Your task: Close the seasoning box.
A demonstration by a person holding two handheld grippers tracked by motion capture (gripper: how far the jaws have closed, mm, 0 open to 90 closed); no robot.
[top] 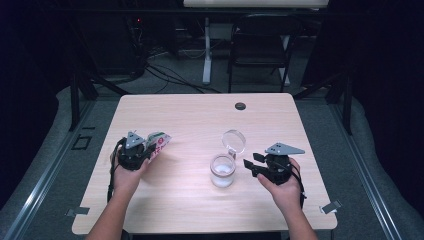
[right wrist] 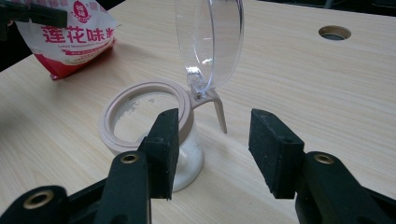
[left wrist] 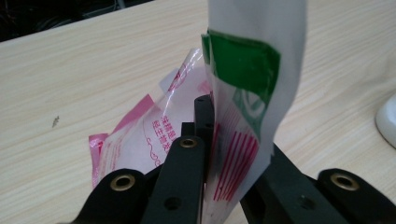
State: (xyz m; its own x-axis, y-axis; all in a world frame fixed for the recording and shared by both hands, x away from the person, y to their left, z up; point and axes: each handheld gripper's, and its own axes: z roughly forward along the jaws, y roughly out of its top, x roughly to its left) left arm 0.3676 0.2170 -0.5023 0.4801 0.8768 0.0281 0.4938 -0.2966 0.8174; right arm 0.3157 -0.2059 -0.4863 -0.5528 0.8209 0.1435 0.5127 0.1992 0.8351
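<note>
A red-and-white plastic bag (top: 159, 142) with a green strip hangs tilted just above the table's left side. My left gripper (top: 146, 150) is shut on the bag (left wrist: 252, 79), which stands up between the pinched jaws (left wrist: 218, 135). A small clear jar (top: 222, 171) with white powder at its bottom stands right of centre, its clear lid (top: 234, 141) flipped upright on a beige hinge. My right gripper (top: 250, 165) is open just right of the jar. In the right gripper view its jaws (right wrist: 212, 140) stand apart, with the jar's beige rim (right wrist: 144, 116) beside the left jaw, the lid (right wrist: 212, 42) above and the bag (right wrist: 74, 37) far left.
The pale wood table (top: 200, 210) has a round cable hole (top: 240, 106) near its far edge, also in the right gripper view (right wrist: 334, 32). A dark chair (top: 260, 45) and a desk leg (top: 206, 50) stand beyond the table. Clips (top: 330, 206) sit at the near corners.
</note>
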